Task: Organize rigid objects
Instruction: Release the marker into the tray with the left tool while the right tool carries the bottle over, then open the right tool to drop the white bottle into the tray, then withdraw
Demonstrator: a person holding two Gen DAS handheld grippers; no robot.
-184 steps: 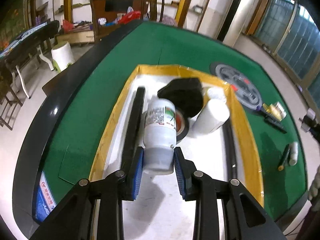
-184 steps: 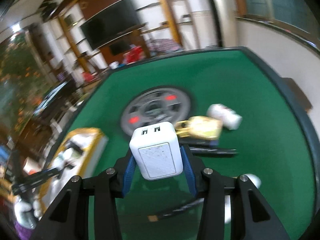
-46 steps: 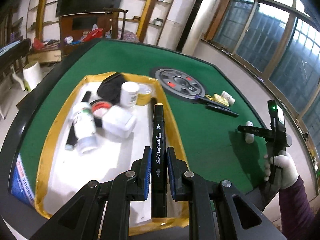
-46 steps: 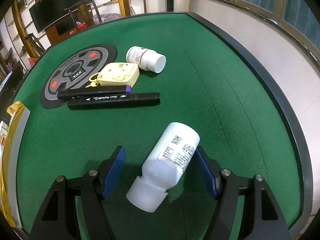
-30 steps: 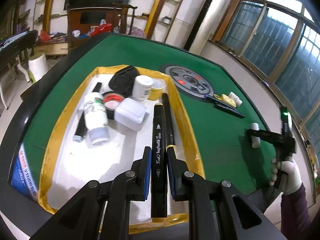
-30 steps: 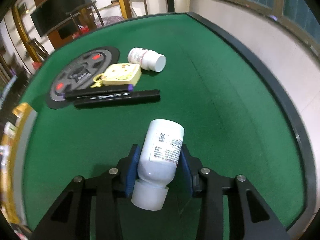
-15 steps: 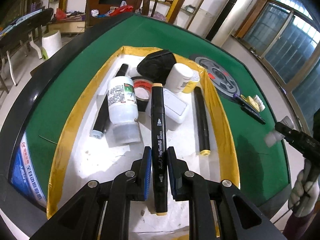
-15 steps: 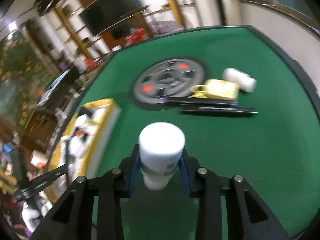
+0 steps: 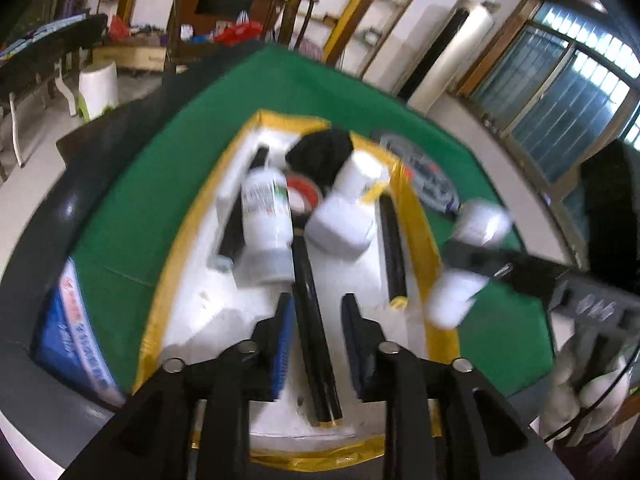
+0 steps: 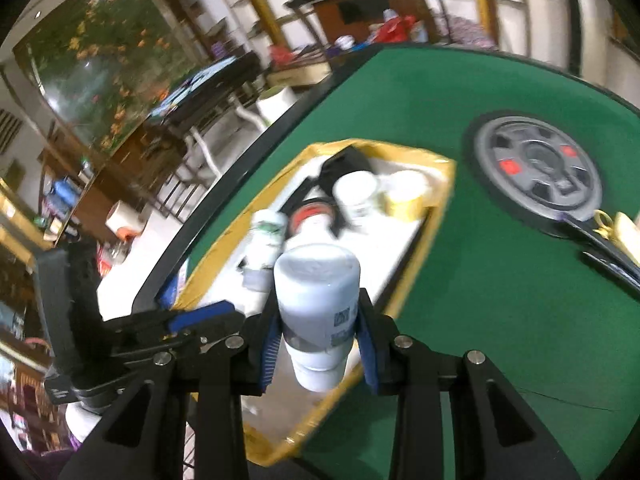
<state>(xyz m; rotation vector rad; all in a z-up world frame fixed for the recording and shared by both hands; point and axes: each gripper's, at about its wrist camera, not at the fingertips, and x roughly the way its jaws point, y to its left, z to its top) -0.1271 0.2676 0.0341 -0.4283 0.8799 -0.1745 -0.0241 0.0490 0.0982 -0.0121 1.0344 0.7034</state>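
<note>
A white tray with a yellow rim (image 9: 176, 268) lies on the green table. My left gripper (image 9: 316, 320) is open above its near end; a black marker (image 9: 312, 320) lies on the tray floor between the fingers. The tray holds a white bottle (image 9: 268, 220), a white charger block (image 9: 340, 228), another black marker (image 9: 392, 248), a tape roll and a black object. My right gripper (image 10: 318, 344) is shut on a white bottle (image 10: 318, 296), held over the tray's right rim (image 10: 416, 264). That bottle also shows in the left wrist view (image 9: 468, 264).
A grey weight plate (image 10: 536, 172) lies on the green table (image 10: 500, 288) right of the tray. Two black markers (image 10: 608, 256) and a yellow object (image 10: 628, 232) lie beside it. The table's black edge (image 9: 52, 216) runs along the left.
My left gripper opened and let the black marker go onto the tray. My right gripper carried the white bottle left, from over the green table to the tray's right rim.
</note>
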